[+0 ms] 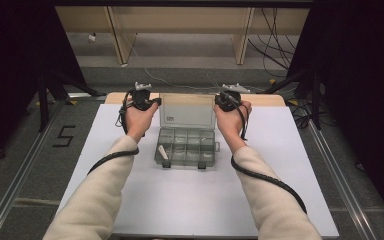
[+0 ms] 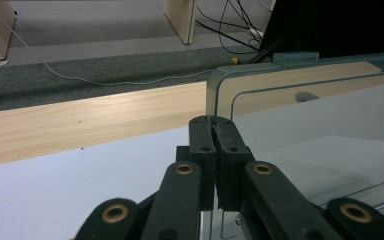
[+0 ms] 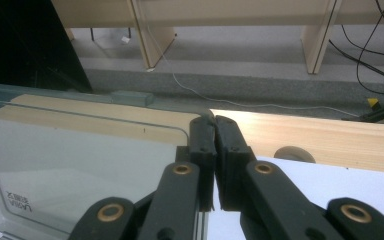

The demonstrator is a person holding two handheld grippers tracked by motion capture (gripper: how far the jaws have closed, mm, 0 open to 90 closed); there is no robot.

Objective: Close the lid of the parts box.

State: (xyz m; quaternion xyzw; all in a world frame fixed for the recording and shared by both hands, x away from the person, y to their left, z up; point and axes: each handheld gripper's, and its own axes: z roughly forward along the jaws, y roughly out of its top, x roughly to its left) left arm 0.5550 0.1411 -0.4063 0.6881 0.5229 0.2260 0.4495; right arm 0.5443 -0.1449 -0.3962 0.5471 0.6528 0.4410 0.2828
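Hands hold the two grippers at the far corners of the clear box in the high view, its lid standing up near the middle of the white table. In the left gripper view, the left gripper has its jaws pinched on the lid's edge. In the right gripper view, the right gripper pinches the other corner, though the grip is hard to see; the lid is probably being shut, so next both hands must tip it down together.

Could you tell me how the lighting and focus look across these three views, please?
High view: table evenly lit, sides black, lid hazy. Left gripper view: the left tool, clamped on the lid's edge, is sharp; pale sheen on the lid. Right gripper view: right tool crisp, floor behind slightly soft.
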